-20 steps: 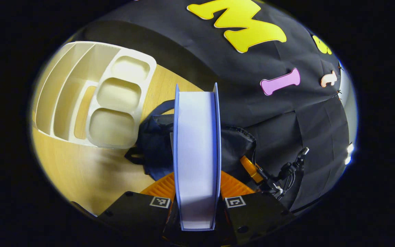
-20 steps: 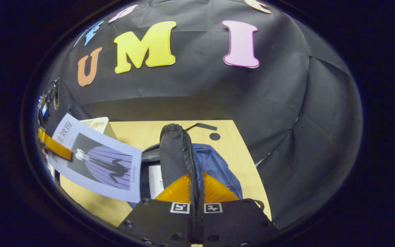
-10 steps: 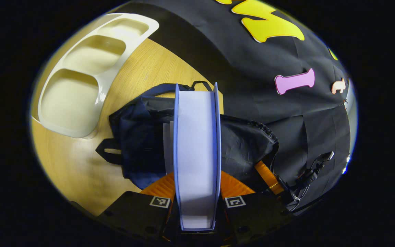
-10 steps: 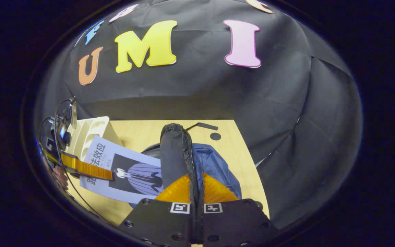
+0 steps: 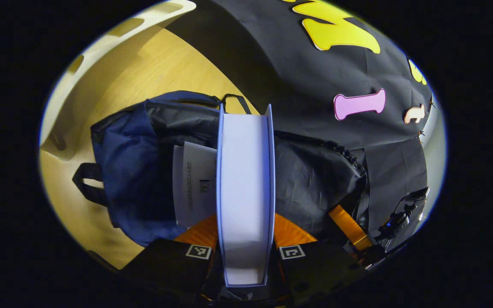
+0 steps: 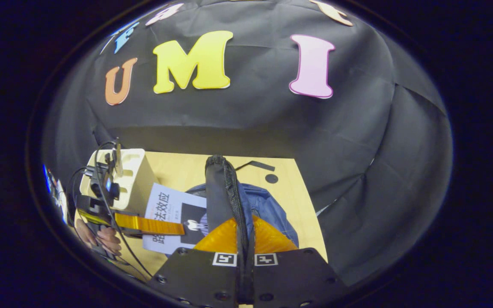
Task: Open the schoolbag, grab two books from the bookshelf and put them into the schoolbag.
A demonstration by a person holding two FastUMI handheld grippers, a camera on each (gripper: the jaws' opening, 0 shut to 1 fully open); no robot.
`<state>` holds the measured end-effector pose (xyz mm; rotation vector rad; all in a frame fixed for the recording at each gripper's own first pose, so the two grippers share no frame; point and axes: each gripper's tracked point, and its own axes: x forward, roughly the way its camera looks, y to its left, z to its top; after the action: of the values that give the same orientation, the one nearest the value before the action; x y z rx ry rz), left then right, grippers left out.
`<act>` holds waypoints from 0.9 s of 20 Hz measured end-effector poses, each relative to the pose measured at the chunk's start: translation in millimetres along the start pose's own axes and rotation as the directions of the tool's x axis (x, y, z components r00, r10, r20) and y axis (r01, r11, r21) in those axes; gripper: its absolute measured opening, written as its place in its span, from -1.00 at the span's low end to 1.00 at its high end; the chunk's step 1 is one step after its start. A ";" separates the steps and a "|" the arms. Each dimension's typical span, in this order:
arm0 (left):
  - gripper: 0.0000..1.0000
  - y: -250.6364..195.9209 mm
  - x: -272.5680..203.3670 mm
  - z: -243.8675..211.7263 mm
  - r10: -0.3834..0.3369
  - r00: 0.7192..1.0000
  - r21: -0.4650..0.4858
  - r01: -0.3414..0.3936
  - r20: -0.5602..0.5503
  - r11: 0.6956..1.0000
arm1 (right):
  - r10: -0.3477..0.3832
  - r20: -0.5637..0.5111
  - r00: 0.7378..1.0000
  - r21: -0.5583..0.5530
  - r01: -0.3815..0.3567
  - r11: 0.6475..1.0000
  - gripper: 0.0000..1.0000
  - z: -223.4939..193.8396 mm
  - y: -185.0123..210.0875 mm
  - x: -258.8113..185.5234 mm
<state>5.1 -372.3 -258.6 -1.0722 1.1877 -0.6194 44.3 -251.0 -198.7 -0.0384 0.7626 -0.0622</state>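
Observation:
My left gripper (image 5: 245, 231) is shut on a thick pale-blue book (image 5: 245, 184), seen edge-on with its white pages facing me. Below it the navy schoolbag (image 5: 131, 171) lies open on the wooden table (image 5: 152, 64), with a white book (image 5: 193, 184) inside. My right gripper (image 6: 245, 241) is shut on the bag's black zipped flap (image 6: 223, 192) and holds it up. In the right gripper view the blue-covered book (image 6: 167, 214) hangs in the left gripper (image 6: 152, 224), its far side hidden behind the flap.
The cream bookshelf (image 5: 101, 47) stands at the table's far left and shows again as the bookshelf (image 6: 137, 179) behind the left gripper. A hand (image 6: 101, 237) holds that gripper. A black strap (image 6: 257, 164) lies on the table near the wall.
My left gripper has carried the book down and closer over the open bag; the bookshelf has slid off to the upper left. The right gripper has kept the flap raised.

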 end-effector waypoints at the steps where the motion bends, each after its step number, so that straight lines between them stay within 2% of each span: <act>1: -0.14 -0.2 8.0 0.2 -0.013 1.000 -0.013 0.013 -0.004 1.000 | -0.003 -0.004 1.000 -0.003 0.003 1.000 -0.99 0.0 -1.3 1.2; 7: -0.14 -0.1 55.0 -0.1 -0.113 0.994 -0.089 0.112 -0.007 0.990 | -0.019 -0.014 1.000 -0.014 0.019 1.000 -0.99 1.7 -2.5 11.2; 8: -0.09 0.3 61.5 0.9 -0.126 0.992 -0.095 0.125 -0.003 0.988 | -0.021 -0.015 1.000 -0.018 0.020 1.000 -0.99 2.2 -2.0 11.8; 9: -0.14 2.3 66.7 0.8 -0.136 0.991 -0.099 0.136 0.002 0.986 | -0.019 -0.016 1.000 -0.019 0.019 1.000 -0.99 2.3 -1.2 11.9; 14: -0.10 17.6 84.4 -2.6 -0.151 0.989 -0.134 0.148 -0.009 0.980 | -0.004 -0.025 1.000 -0.016 0.004 1.000 -0.99 1.0 5.7 16.7; 15: -0.06 22.3 86.5 -3.2 -0.138 0.990 -0.141 0.134 -0.023 0.981 | -0.001 -0.027 1.000 -0.012 0.000 1.000 -0.95 -0.3 6.8 17.6; 16: 0.04 24.7 87.5 -5.6 -0.132 0.991 -0.146 0.125 -0.038 0.981 | 0.005 -0.029 1.000 -0.008 -0.005 1.000 -0.99 -1.3 9.6 18.5; 17: 0.17 27.2 88.2 -6.4 -0.125 0.991 -0.150 0.116 -0.051 0.982 | 0.004 -0.029 1.000 -0.009 -0.004 1.000 -0.95 -1.8 10.6 19.1; 18: 0.31 29.8 88.3 -7.4 -0.106 0.992 -0.149 0.095 -0.065 0.984 | 0.004 -0.030 1.000 -0.010 -0.004 1.000 -0.99 -2.0 11.1 19.4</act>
<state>20.7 -438.0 -323.2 -1.2482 1.2624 -0.6626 57.4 -241.4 -214.2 -0.0455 0.7926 -0.0555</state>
